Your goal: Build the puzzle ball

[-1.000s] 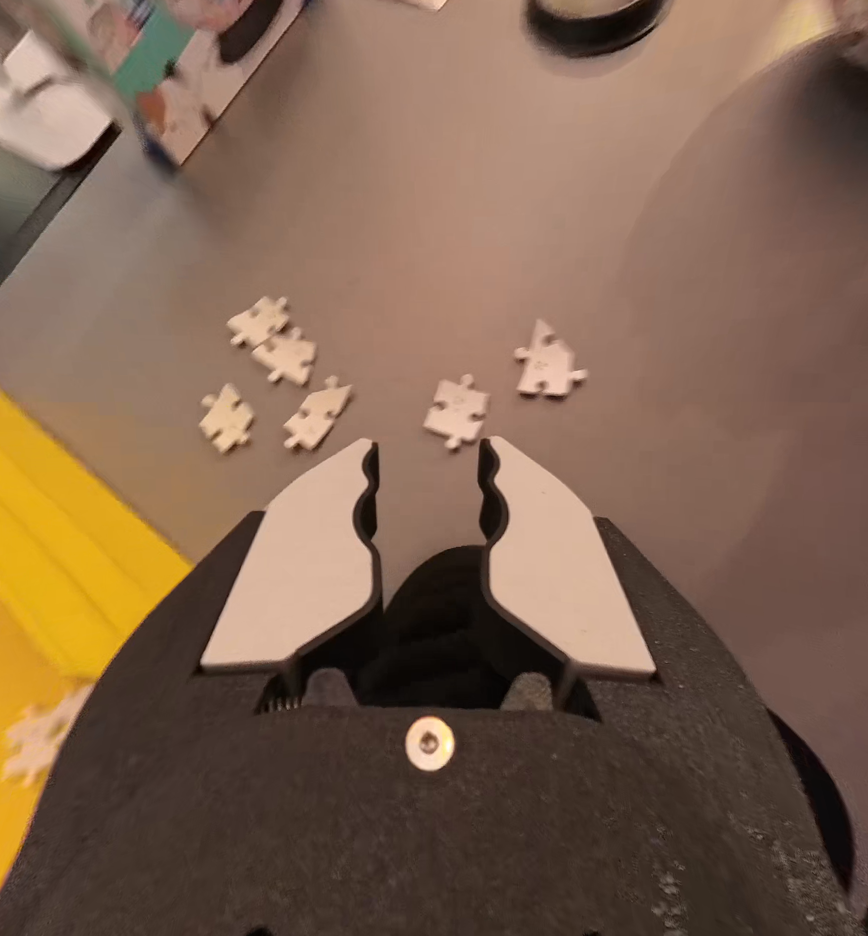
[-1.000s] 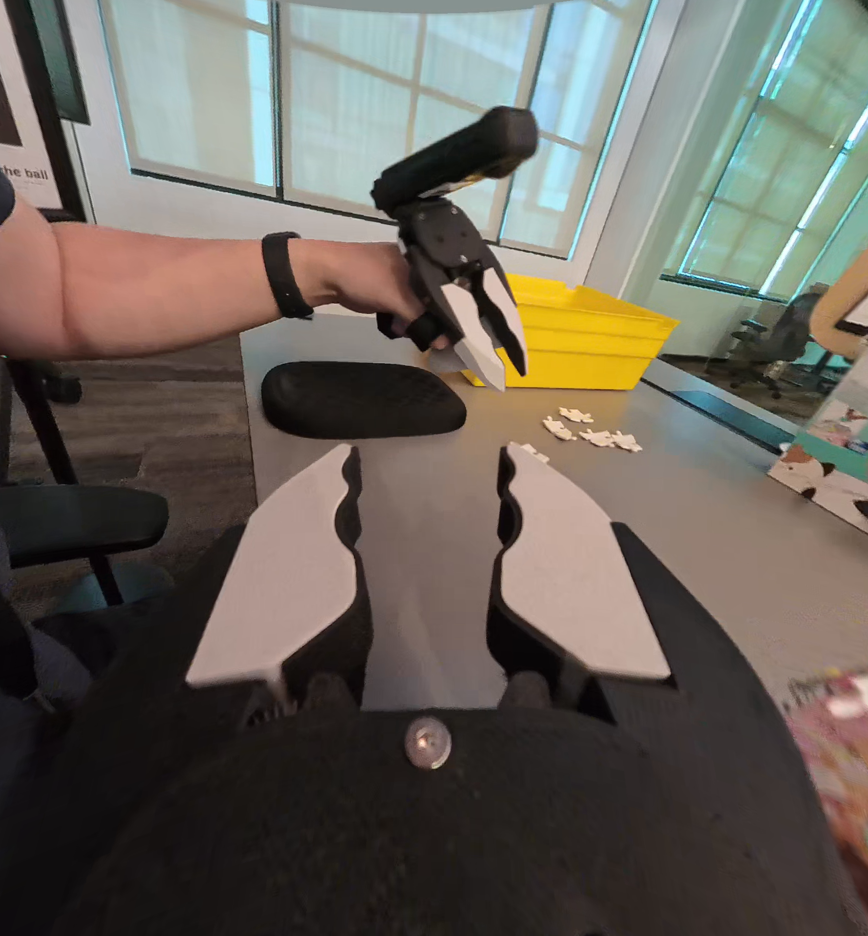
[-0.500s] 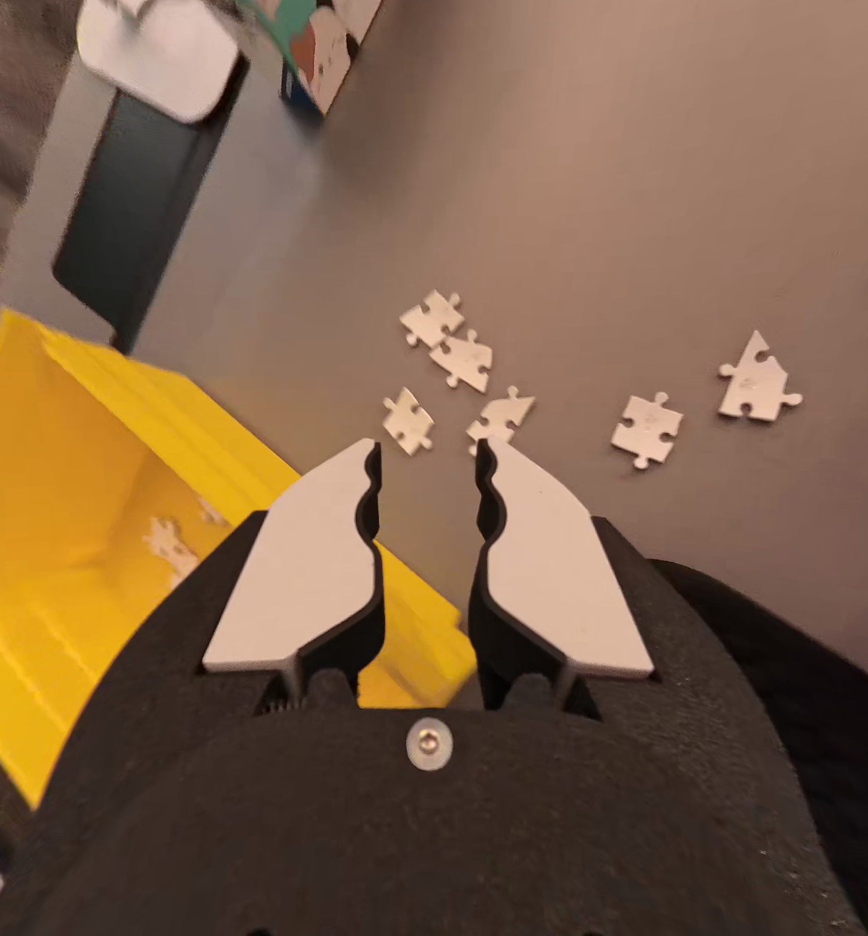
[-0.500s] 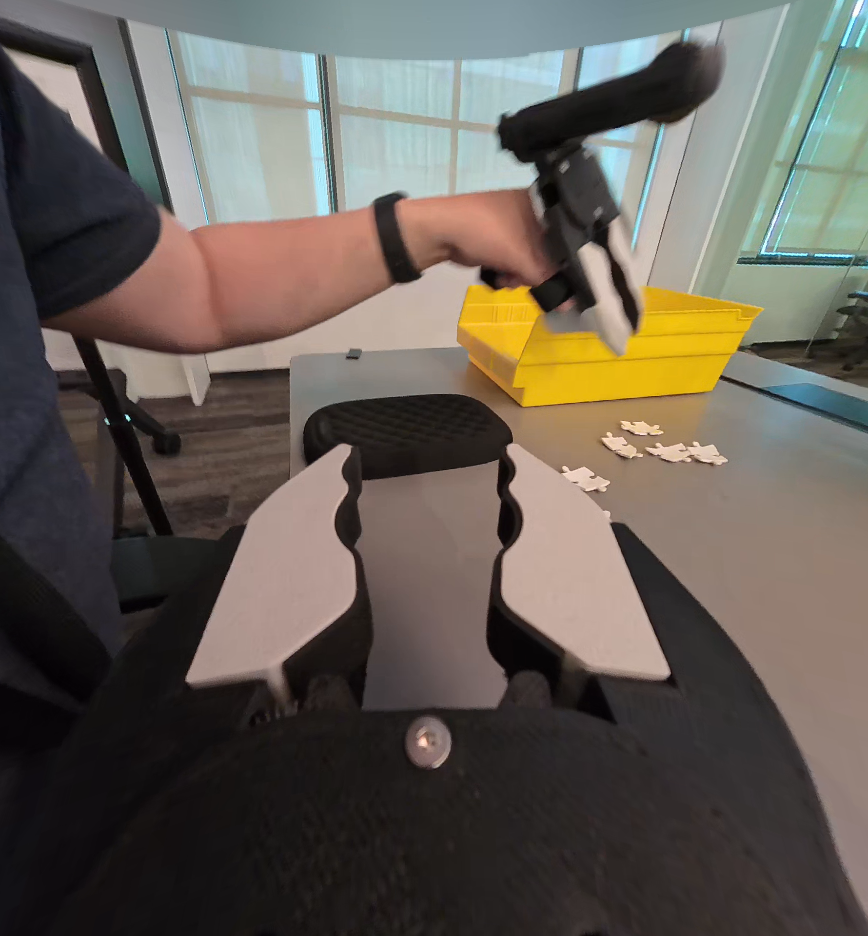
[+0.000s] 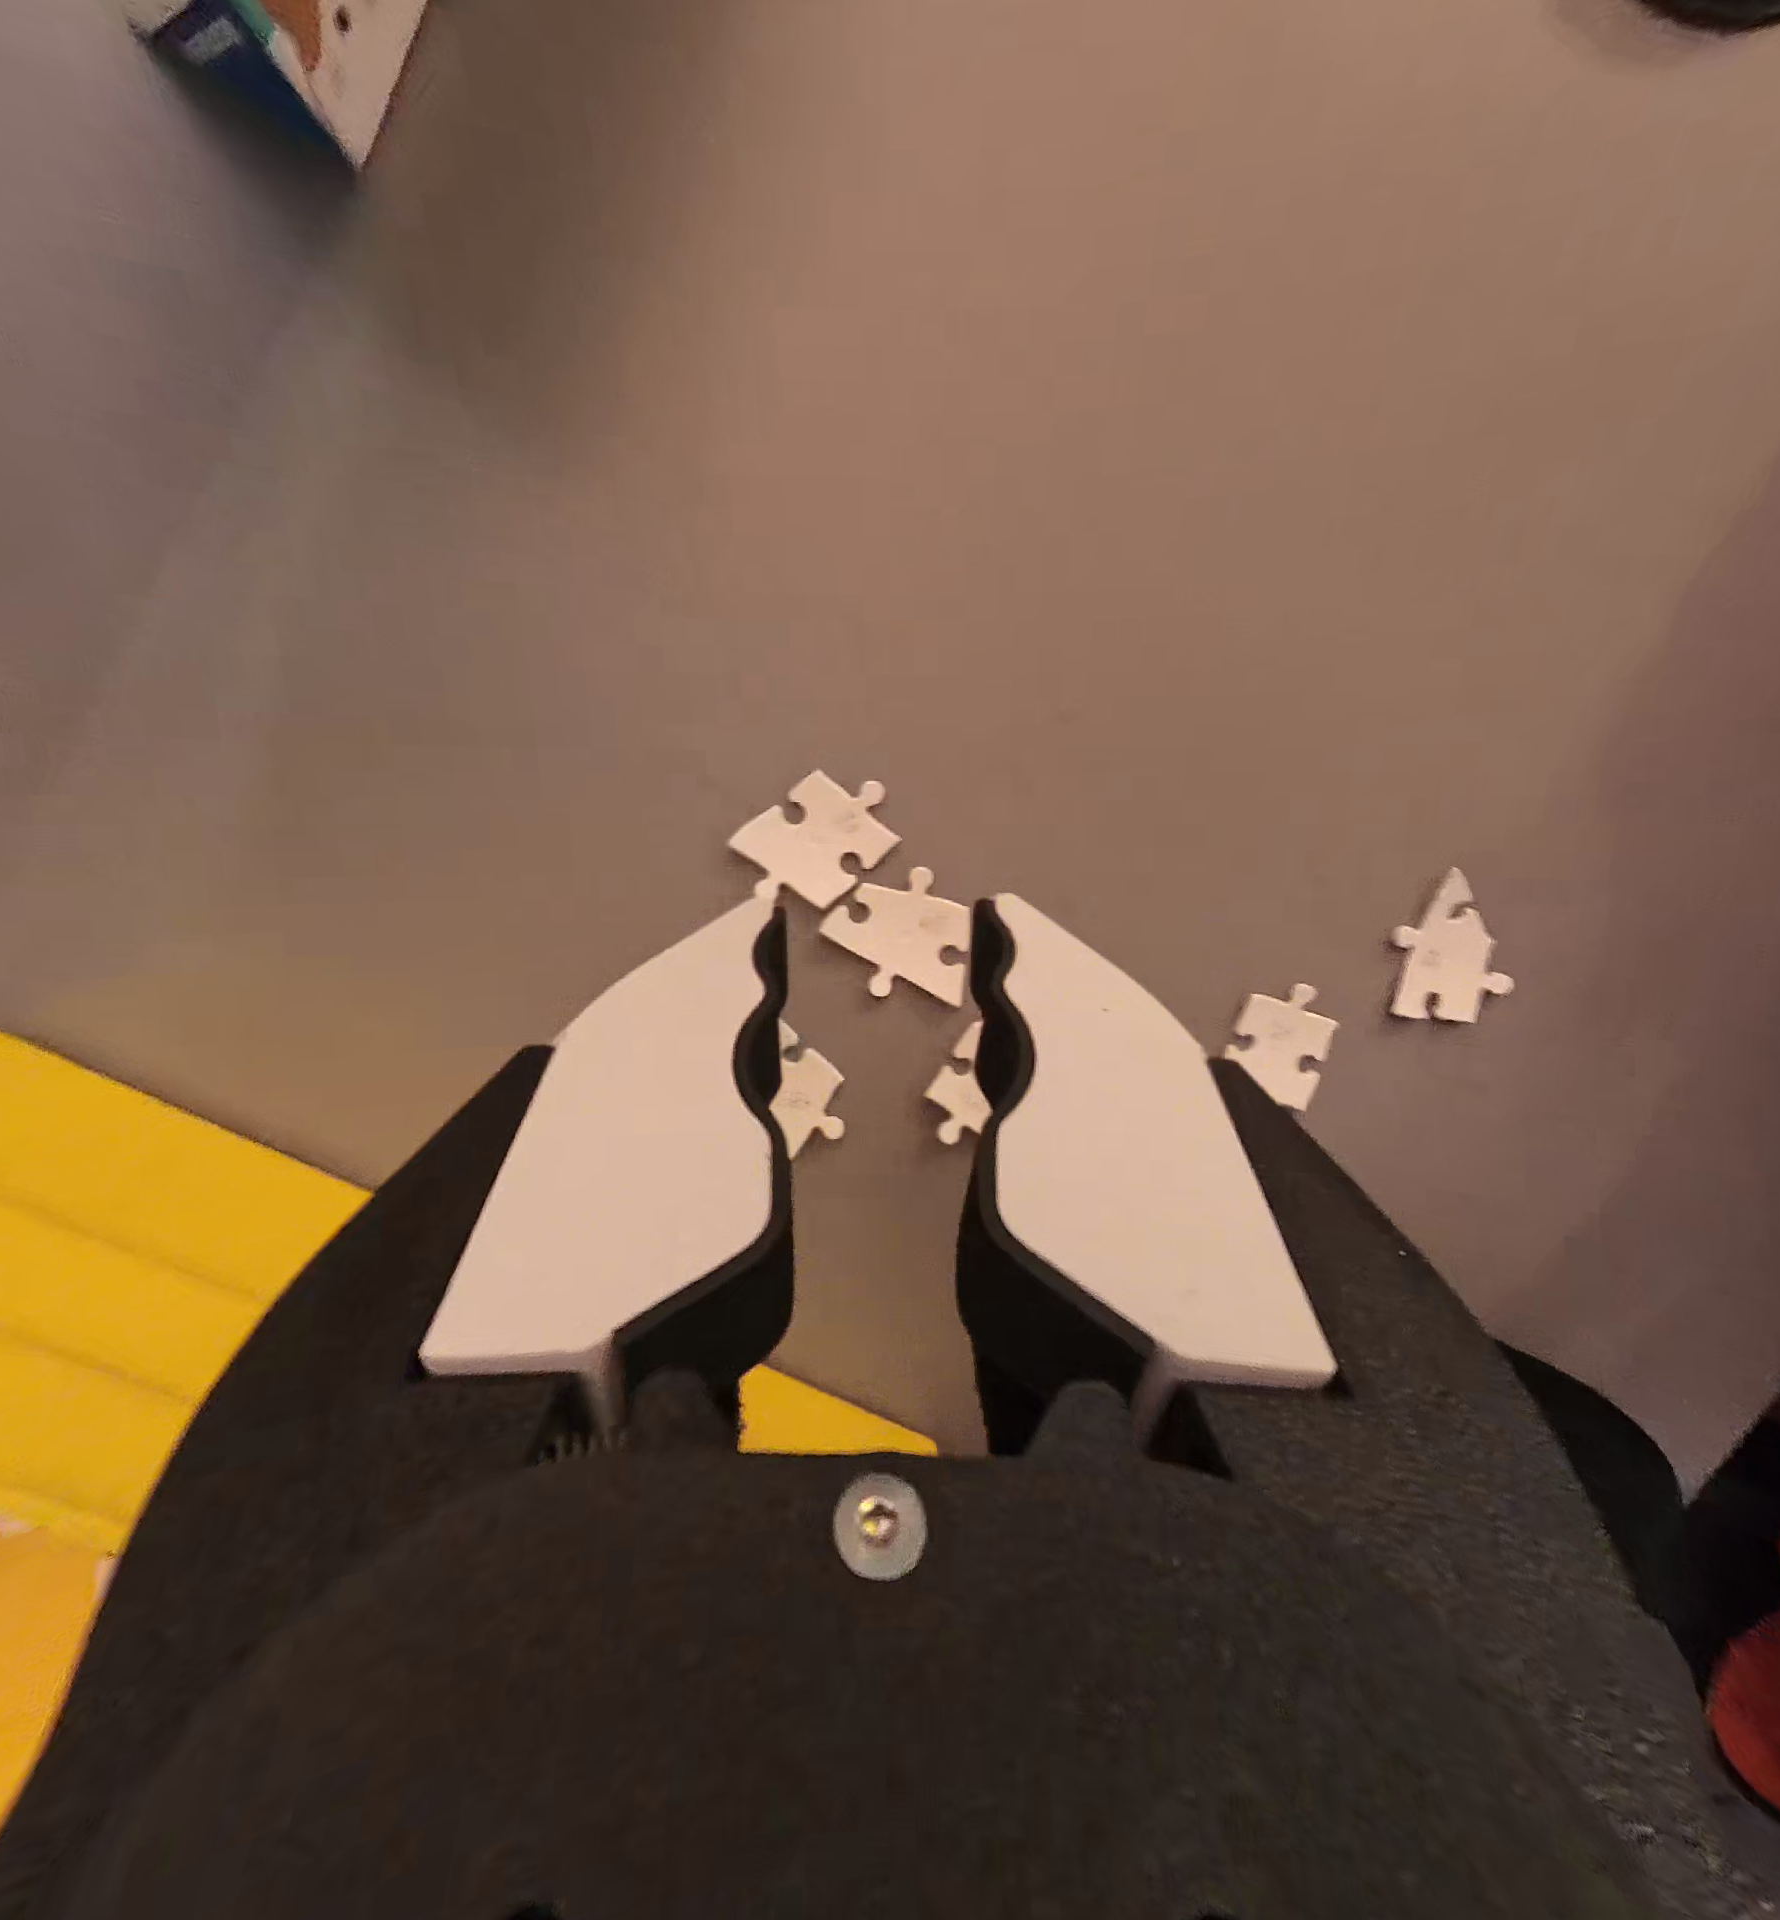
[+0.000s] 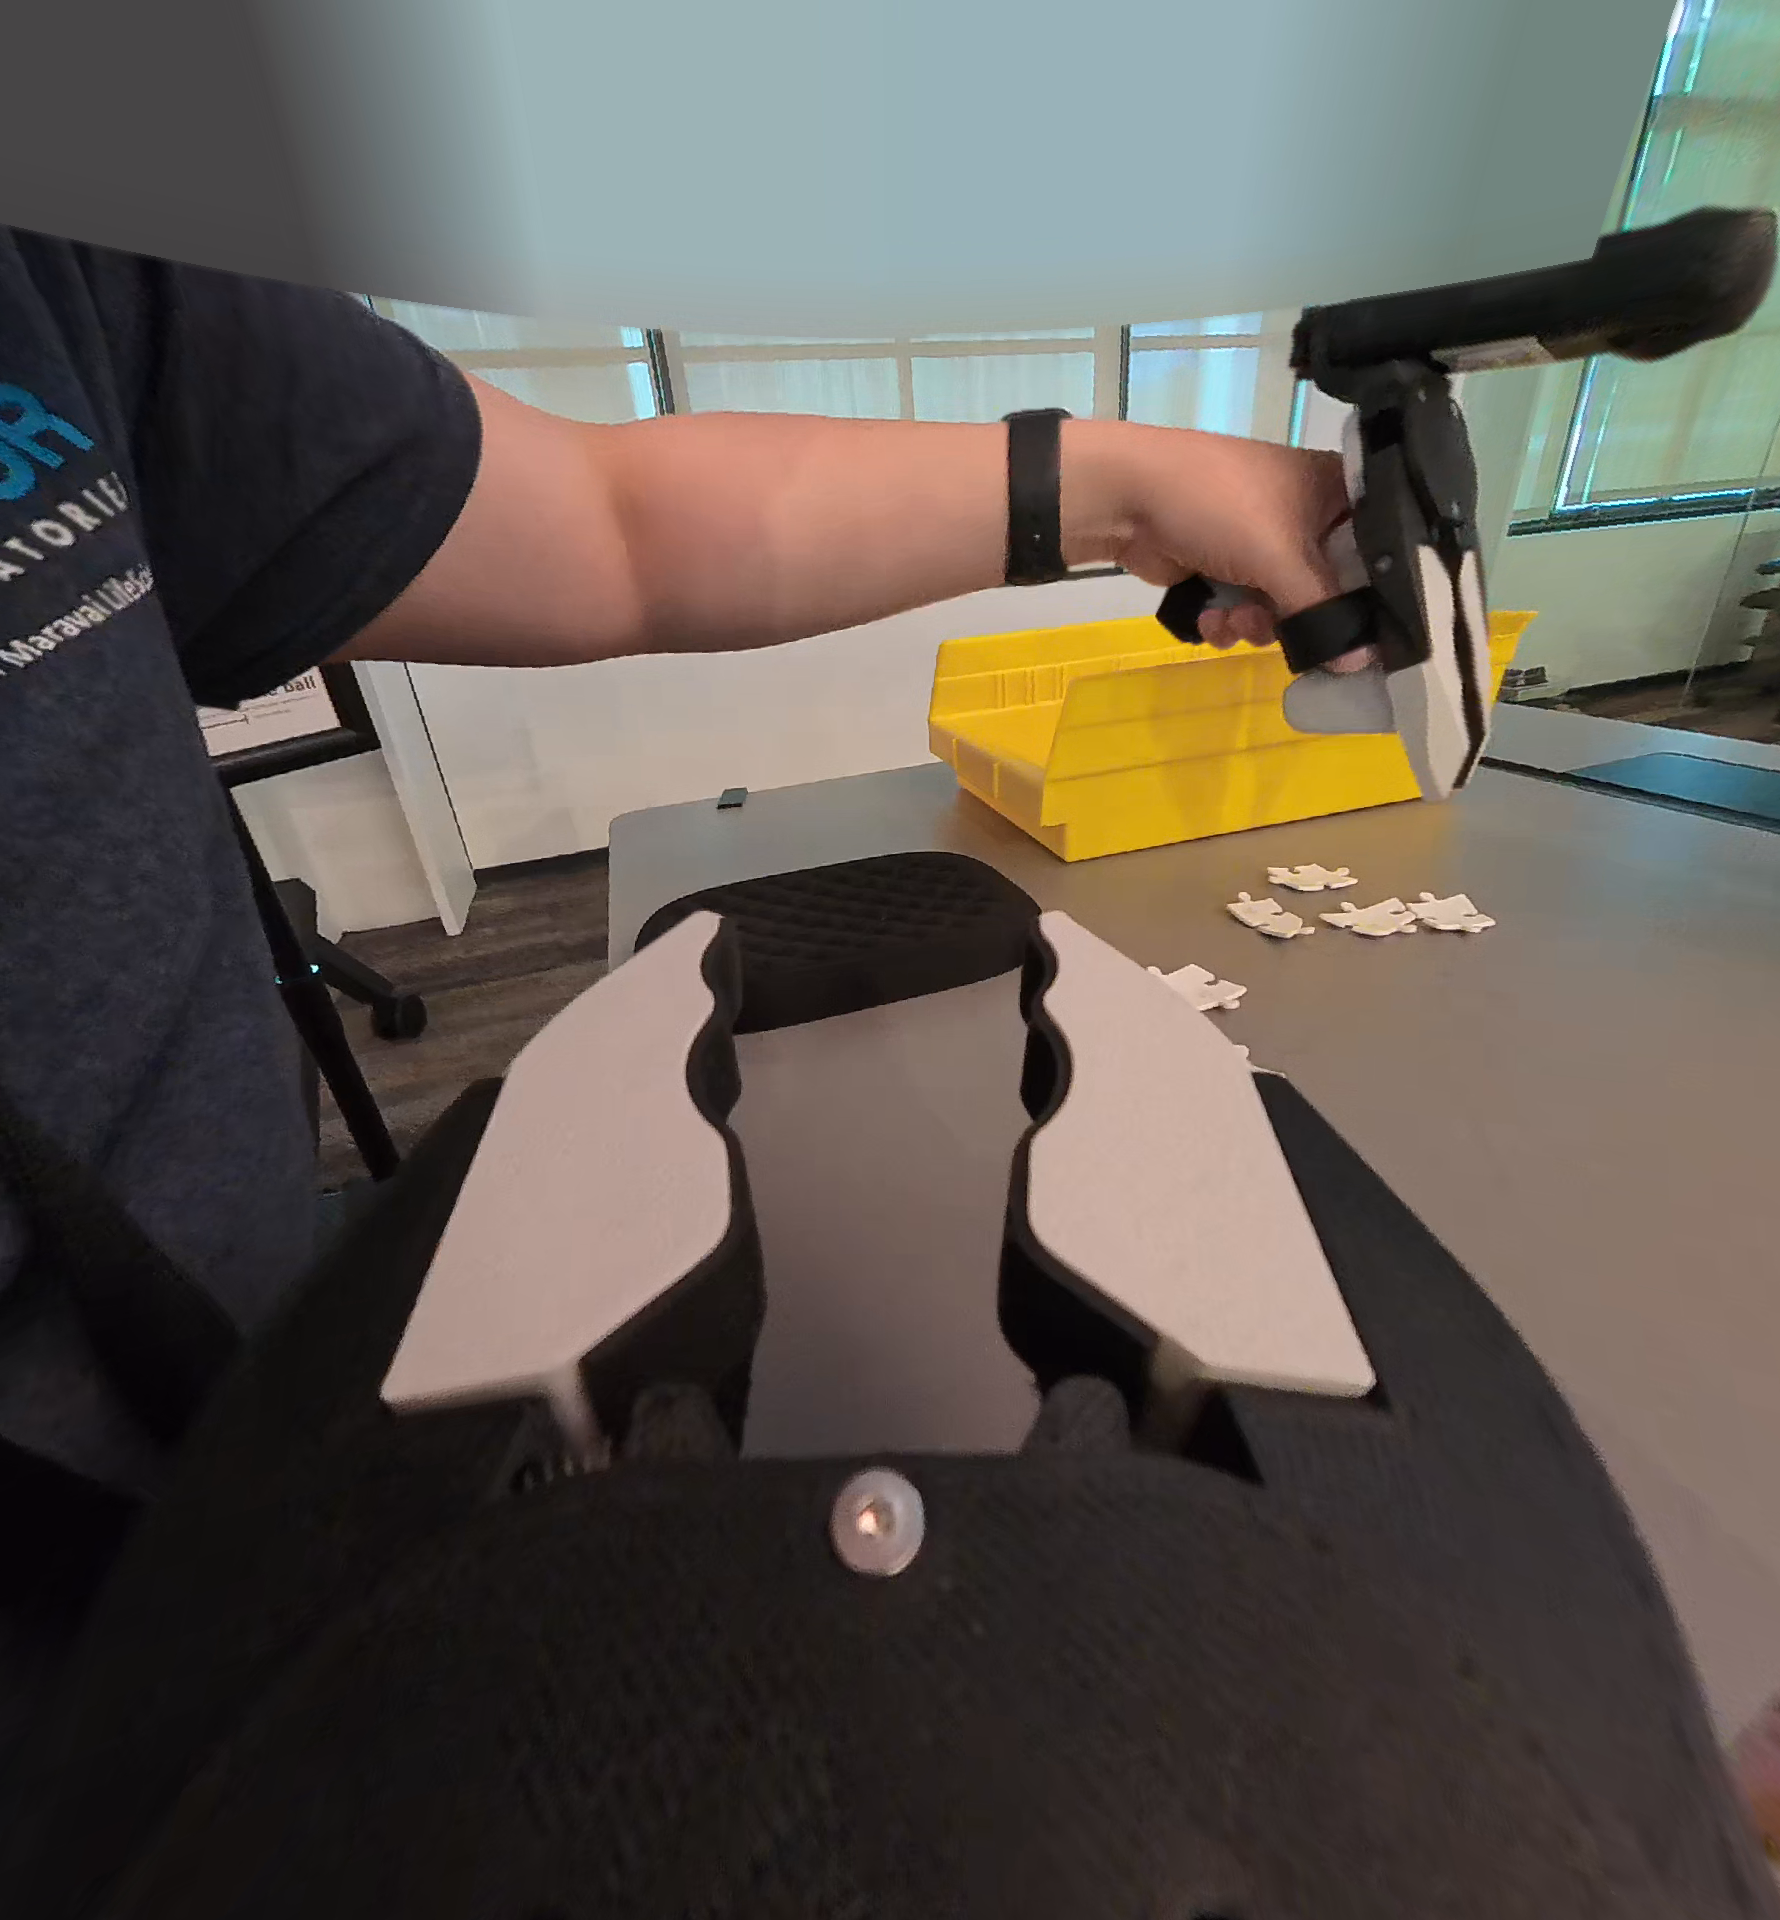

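The left gripper (image 5: 878, 914) is being held in the air above the grey table (image 5: 1073, 520), pointing down at a loose cluster of white puzzle pieces (image 5: 815, 840). Its jaws are being kept parted with nothing between them — only the table and pieces are being seen through the gap. Two pieces are lying just past the fingertips, two more are being partly hidden behind the fingers (image 5: 637, 1164), and two further pieces (image 5: 1445, 958) are lying off to the right. A yellow bin (image 5: 86, 1247) is being shown at the lower left, beside the cluster.

In the right wrist view, the right gripper (image 6: 878, 935) is being held low near the table edge, its jaws spread wide and empty, with a black padded rest (image 6: 844, 914) lying just beyond the fingertips. The left gripper (image 6: 1457, 774) is being carried by a hand (image 6: 1229, 530) in front of the yellow bin (image 6: 1177, 748) — the white pieces (image 6: 1364, 914) are lying on the table below it. No assembled ball is being shown clearly.
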Demonstrator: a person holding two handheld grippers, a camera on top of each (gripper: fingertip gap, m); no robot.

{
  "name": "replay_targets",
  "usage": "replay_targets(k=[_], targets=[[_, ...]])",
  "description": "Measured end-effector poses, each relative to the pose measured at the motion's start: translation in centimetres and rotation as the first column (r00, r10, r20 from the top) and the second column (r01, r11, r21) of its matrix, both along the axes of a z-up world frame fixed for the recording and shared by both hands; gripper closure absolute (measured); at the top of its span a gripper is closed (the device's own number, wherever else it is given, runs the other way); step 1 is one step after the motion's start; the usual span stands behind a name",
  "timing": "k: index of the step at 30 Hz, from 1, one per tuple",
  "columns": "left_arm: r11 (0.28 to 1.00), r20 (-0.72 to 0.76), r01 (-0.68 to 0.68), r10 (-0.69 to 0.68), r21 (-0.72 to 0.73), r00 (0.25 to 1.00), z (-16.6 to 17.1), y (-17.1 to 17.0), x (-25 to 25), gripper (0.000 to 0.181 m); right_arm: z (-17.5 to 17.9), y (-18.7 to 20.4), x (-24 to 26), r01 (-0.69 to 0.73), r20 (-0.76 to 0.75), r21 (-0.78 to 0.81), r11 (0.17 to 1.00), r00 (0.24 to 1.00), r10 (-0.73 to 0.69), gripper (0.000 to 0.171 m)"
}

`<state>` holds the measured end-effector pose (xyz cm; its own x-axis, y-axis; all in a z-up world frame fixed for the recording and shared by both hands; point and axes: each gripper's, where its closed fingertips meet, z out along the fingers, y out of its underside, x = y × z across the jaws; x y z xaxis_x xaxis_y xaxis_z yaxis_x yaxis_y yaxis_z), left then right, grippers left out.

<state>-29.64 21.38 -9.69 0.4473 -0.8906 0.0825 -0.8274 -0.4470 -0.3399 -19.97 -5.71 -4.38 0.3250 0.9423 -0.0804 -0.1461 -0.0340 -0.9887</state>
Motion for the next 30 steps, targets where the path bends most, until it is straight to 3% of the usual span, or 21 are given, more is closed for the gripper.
replay_targets(k=[4,11,14,17,20,26,30], targets=[[0.996,-0.024,-0.084,0.084,-0.026,0.996,-1.2,0.9,-0.1,0.151,-0.1,0.1,-0.1,-0.003,0.002,-0.008,1.0,1.0,0.003,0.118],[0.983,-0.116,-0.167,0.158,-0.078,0.981,-4.3,1.3,0.3,0.137,-0.1,0.0,-0.1,-0.003,0.01,0.002,1.0,1.0,0.003,0.119],[0.981,-0.164,-0.186,0.176,-0.049,0.971,-5.1,1.5,0.1,0.126,-0.1,-0.1,-0.1,0.0,0.007,0.007,1.0,1.0,0.0,0.119],[0.979,-0.187,-0.203,0.196,-0.016,0.963,-5.8,1.9,-0.1,0.125,0.0,-0.1,-0.1,0.003,0.005,0.013,1.0,1.0,-0.003,0.119],[0.986,-0.192,-0.168,0.168,0.012,0.967,-5.8,1.8,0.1,0.144,0.0,-0.1,0.0,0.007,0.002,0.017,1.0,1.0,-0.007,0.119],[0.988,-0.16,-0.129,0.141,0.084,0.977,-5.4,2.0,0.3,0.144,0.2,-0.2,0.3,0.018,-0.012,0.026,0.999,1.0,-0.018,0.119],[0.973,-0.047,-0.127,0.138,0.192,0.989,-2.4,1.6,1.1,0.144,0.2,-0.2,0.3,0.026,-0.01,0.034,0.999,1.0,-0.026,0.119]])
